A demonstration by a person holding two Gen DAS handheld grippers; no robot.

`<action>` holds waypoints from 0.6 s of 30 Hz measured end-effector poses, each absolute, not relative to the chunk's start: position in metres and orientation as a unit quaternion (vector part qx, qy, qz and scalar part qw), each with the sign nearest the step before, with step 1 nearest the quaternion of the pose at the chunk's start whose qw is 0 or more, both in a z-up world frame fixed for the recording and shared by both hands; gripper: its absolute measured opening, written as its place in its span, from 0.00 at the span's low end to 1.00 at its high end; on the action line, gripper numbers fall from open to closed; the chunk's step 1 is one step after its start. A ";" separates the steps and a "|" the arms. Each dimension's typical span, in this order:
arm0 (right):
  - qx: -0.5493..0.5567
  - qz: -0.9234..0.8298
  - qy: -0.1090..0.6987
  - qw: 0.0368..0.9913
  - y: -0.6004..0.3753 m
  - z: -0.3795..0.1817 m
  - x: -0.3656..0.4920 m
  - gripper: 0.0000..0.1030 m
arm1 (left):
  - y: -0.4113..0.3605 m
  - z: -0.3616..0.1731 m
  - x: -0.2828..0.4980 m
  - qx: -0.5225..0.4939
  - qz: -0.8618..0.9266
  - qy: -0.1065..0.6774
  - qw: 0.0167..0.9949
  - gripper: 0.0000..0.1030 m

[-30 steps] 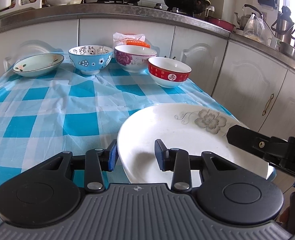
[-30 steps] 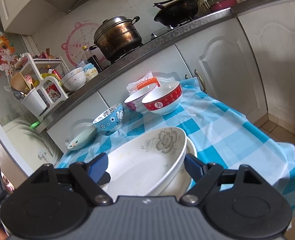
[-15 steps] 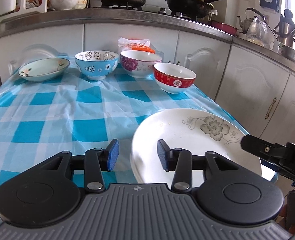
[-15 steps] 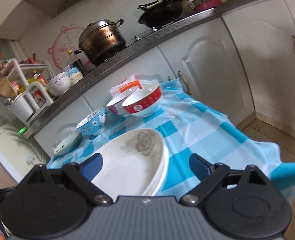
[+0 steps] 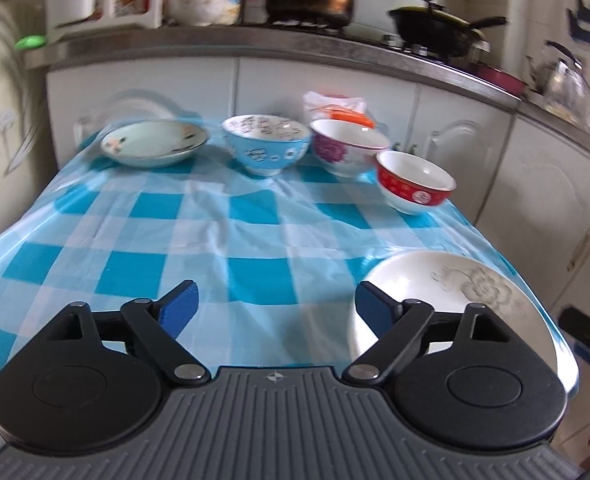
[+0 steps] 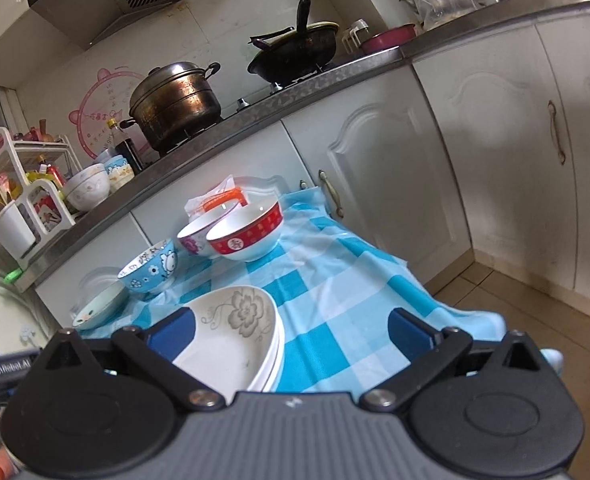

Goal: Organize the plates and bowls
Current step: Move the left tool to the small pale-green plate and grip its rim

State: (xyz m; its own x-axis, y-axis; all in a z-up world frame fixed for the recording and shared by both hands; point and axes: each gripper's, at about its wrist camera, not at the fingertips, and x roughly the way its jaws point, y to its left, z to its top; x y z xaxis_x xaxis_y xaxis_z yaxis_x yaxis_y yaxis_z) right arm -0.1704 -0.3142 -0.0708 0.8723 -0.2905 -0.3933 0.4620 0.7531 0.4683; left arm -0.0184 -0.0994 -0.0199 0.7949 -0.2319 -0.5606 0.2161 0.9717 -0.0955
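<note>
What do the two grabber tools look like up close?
Both look alike. The left gripper has a grey ribbed body with a small star mark, two round black discs, black hinged arms with silver rivets, and blue pads on its fingers. The right gripper is built the same way. At the left edge of the right view, a black bar carries white lettering.

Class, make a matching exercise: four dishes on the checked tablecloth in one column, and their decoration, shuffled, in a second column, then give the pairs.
Things:
1. Far-left shallow dish
2. Second bowl from left
3. Third bowl from left
4. Near top plate

Decoration:
A. Grey flower
B. Purple flowers outside
C. Blue outside with white shapes
D. Pale green with small floral marks

Pairs: 1-D, 2-C, 3-B, 4-A
</note>
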 end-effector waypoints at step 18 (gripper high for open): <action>0.286 -0.154 0.191 0.926 -0.291 -0.030 -0.127 0.99 | 0.004 0.008 0.084 -0.107 -0.026 0.311 0.944 1.00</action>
